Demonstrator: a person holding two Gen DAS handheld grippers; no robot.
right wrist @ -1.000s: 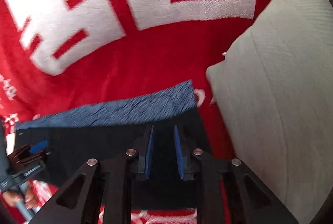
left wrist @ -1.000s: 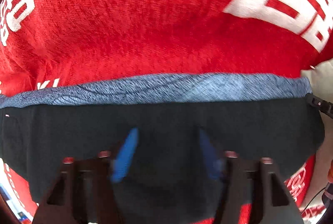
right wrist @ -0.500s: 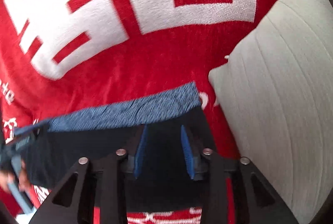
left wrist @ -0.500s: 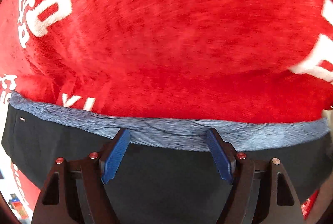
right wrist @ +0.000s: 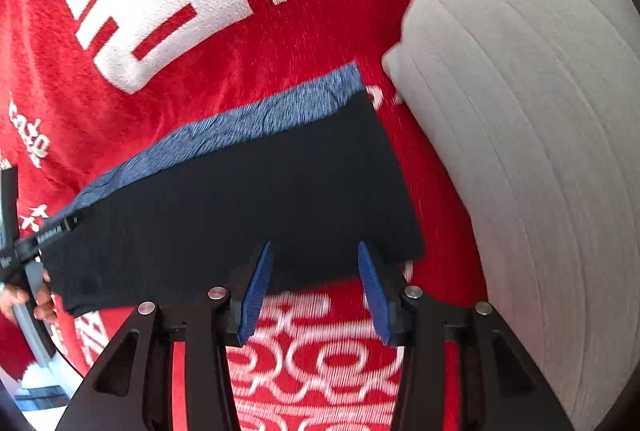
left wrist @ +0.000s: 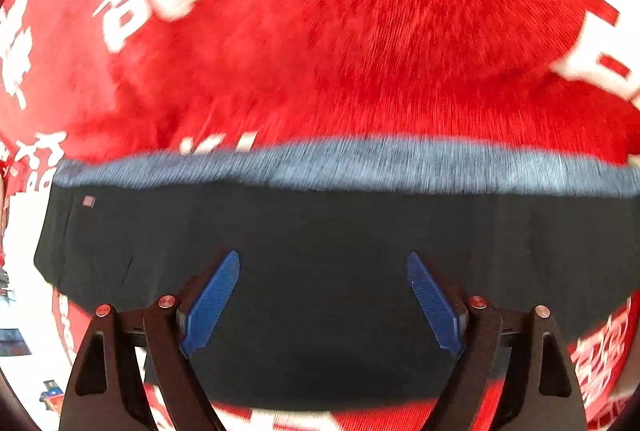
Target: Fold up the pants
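Note:
The black pants (left wrist: 320, 231) lie folded flat on a red blanket, with a heathered blue-grey waistband (left wrist: 360, 167) along the far edge. My left gripper (left wrist: 322, 263) is open and empty above the black cloth. In the right wrist view the pants (right wrist: 240, 199) lie in front of my right gripper (right wrist: 314, 251), which is open and empty at their near right edge. The other gripper and a hand (right wrist: 24, 263) show at the pants' left end.
The red blanket with white lettering (left wrist: 360, 31) covers the surface on all sides (right wrist: 200, 11). A grey pillow (right wrist: 540, 151) lies close to the right of the pants. A strip of white floor (left wrist: 20, 311) shows at the lower left.
Both grippers have pulled back from the pants. The right gripper, nearly shut on the cloth a second ago, has opened and let go. The left gripper stays open.

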